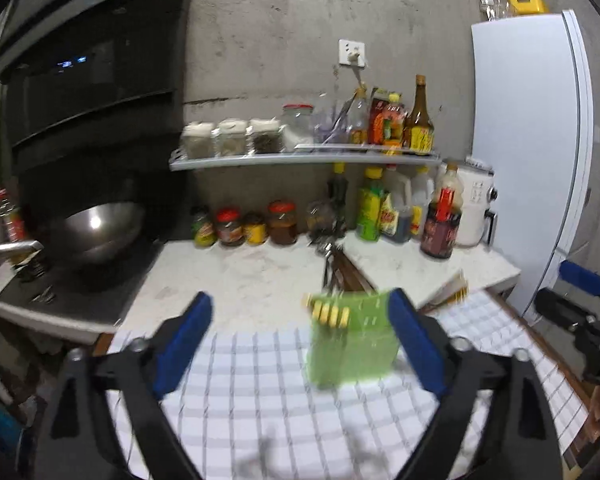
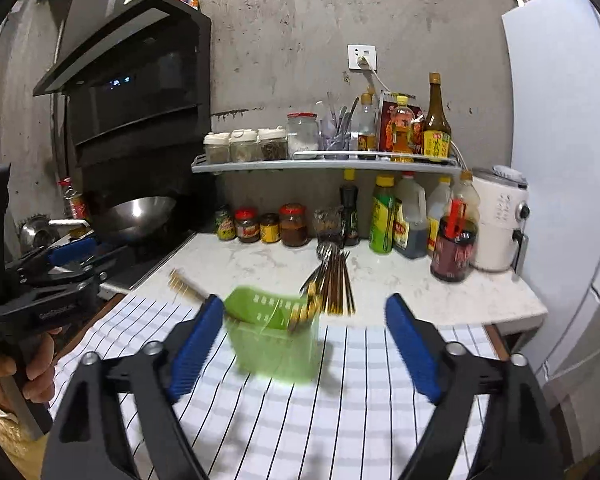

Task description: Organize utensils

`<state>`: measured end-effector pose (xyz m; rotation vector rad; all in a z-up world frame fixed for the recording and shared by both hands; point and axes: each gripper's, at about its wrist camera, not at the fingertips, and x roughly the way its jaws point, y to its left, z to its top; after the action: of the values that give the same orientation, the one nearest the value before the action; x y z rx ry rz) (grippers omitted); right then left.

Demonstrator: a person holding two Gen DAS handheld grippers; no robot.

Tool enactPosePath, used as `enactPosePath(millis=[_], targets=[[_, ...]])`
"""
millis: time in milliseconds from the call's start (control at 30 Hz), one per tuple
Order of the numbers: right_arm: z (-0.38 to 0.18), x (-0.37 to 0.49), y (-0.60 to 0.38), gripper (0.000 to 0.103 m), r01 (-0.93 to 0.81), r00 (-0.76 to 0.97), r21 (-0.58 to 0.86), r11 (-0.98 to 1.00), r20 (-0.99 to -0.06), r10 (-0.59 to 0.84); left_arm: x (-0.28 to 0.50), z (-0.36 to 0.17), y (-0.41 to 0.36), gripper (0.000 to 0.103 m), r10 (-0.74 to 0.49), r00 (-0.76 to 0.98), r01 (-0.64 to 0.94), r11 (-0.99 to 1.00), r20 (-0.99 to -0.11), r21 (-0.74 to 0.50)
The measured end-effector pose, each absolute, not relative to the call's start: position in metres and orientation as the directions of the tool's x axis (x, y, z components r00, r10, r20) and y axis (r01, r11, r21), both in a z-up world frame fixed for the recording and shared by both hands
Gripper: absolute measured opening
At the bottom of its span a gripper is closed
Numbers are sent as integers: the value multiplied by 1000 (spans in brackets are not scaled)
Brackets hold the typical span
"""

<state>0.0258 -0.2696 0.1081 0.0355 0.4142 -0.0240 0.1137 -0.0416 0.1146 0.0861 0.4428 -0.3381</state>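
A: Left gripper (image 1: 300, 334) up close: black angular arms, ribbed blue pads (image 1: 186, 340), silver screws at the pivots.

B: Right gripper (image 2: 305, 344) matches, blue on black. Faint lettering on the left one's body, and a beige knitted sleeve (image 2: 8, 436) at the wrist.

Left wrist: low over desk (image 1: 240, 272), facing wall shelf (image 1: 300, 159).
Right wrist: alongside, same heading.
Shared: green holder (image 1: 350, 340), shelf.

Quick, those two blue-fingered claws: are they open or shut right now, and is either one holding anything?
Left gripper: open, holding nothing.
Right gripper: open, holding nothing; the green utensil holder stands free on the checked cloth.
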Motion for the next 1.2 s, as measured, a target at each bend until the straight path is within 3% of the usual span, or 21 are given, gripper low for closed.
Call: enactPosePath(millis=[133, 433, 833, 1200], targets=[[82, -22, -265, 94, 24, 896, 58, 998, -444, 5, 64, 85, -31, 97, -231, 837, 300, 952, -496, 62], [34, -95, -247, 97, 72, 848, 61, 996, -529, -29, -5, 17, -18, 97, -191, 731, 300, 952, -655, 57], [1, -131, -241, 97, 187, 779, -69, 980, -597, -191, -35, -2, 7, 97, -90, 724, 215, 971, -684, 100], [-4, -124, -249, 97, 205, 769, -42, 978, -611, -188, -26, 0, 8, 97, -83, 722, 205, 974, -687, 97]])
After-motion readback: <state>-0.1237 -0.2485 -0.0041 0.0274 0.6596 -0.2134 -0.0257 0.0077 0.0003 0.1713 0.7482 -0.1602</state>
